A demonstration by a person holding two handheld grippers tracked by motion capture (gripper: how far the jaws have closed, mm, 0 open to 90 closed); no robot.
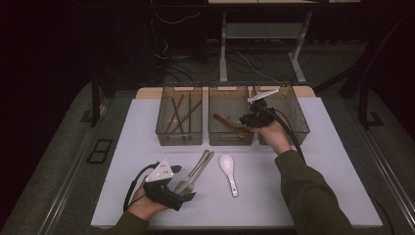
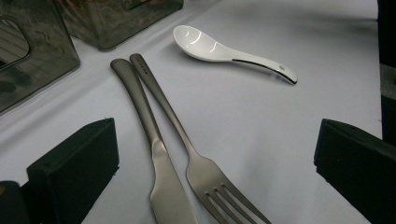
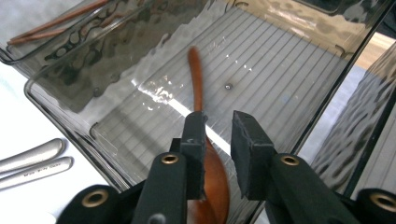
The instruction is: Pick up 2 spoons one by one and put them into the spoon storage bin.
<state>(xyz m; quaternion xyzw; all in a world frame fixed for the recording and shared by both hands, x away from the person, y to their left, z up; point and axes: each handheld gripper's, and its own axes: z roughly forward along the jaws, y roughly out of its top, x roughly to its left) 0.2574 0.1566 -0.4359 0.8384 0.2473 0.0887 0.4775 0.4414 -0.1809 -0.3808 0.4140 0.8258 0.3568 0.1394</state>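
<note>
Wooden spoon going into the middle bin

The right tool (image 3: pixel 217 140) hangs over the middle bin (image 1: pixel 231 138), its jaws slightly parted; the wooden spoon (image 3: pixel 198 88) lies against one jaw, so whether it is gripped or loose cannot be told. The spoon looks light, stiff and not slippery, best held at the neck. The left tool (image 2: pixel 215 163), wide open and empty, rests nearer the person, by the fork (image 2: pixel 205 175) and knife (image 2: pixel 163 186).

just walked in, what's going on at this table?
A person is sorting cutlery into three bins. The right tool is over the middle bin, a wooden spoon beside its left jaw; whether it grips the spoon is unclear. The left tool sits open around the knife and fork on the table. A white spoon lies nearby.
</note>
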